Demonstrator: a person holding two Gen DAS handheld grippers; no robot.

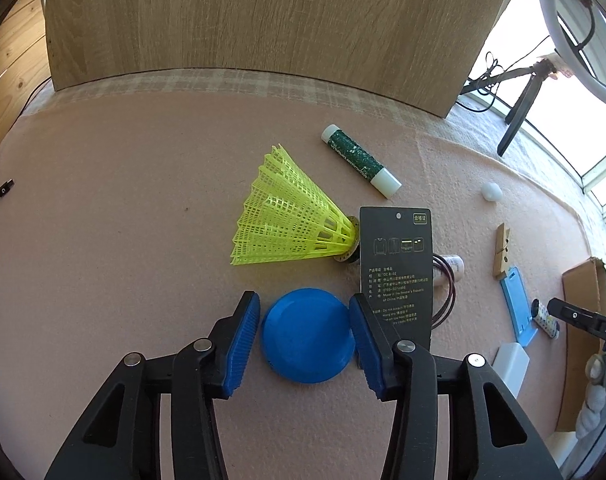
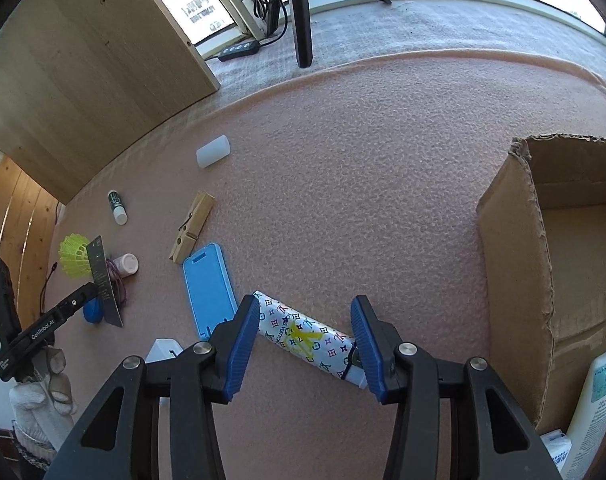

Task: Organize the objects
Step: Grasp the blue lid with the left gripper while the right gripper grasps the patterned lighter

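We hold the left gripper (image 1: 305, 340) around a flat blue disc (image 1: 307, 335) on the pink mat (image 1: 123, 240), pads just clear, right gripper (image 2: 305, 340) open astride a patterned tube (image 2: 303, 336), long axis running upper-left to lower-right, cap end beside the right pad

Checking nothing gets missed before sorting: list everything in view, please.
mat: 1, pink, under everything
shuttlecock: 1, yellow, on its side, centre
glue stick: 1, green with white ends, beyond the shuttlecock
tag: 1, black, by the shuttlecock's base
disc: 1, blue, between the left tongs' pads
small bottle: 1, pinkish, beside the tag
clothespin: 1, wooden, by the case
case: 1, blue, beside the patterned tube
patterned tube: 1, white, between the right tongs' pads
cap: 1, white, far side
cardboard box: 1, brown, open, mat's edge
left tongs: 1, black, blue pads, around the disc
right tongs: 1, same colours, around the tube
gloved hand: 1, white, holding the left tongs
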